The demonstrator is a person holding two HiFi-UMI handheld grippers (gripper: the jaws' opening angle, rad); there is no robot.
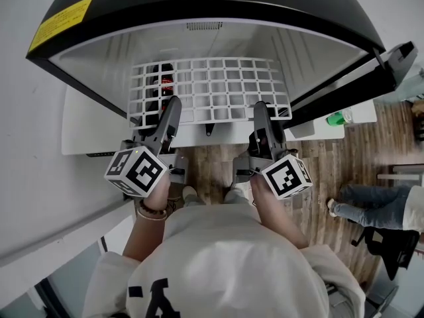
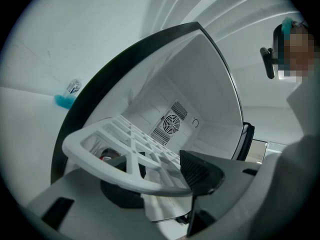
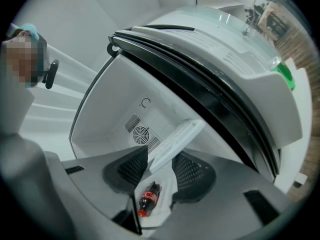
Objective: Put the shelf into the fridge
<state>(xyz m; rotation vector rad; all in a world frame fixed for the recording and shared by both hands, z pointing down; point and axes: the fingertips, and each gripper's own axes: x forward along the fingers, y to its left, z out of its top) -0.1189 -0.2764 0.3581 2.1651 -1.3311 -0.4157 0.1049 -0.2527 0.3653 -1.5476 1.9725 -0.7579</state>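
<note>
The head view looked steeply down from above the person at the open front of the fridge, with the left gripper and right gripper close below. Each gripper view sat just behind its own jaws, facing level into the fridge. Both showed the fan vent on the back wall.

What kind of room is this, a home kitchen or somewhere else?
Probably an office or workroom rather than a kitchen. A small black fridge stands open with its white shelf partly in, the floor is wood-patterned, and a person sits on a black office chair to the right.
</note>
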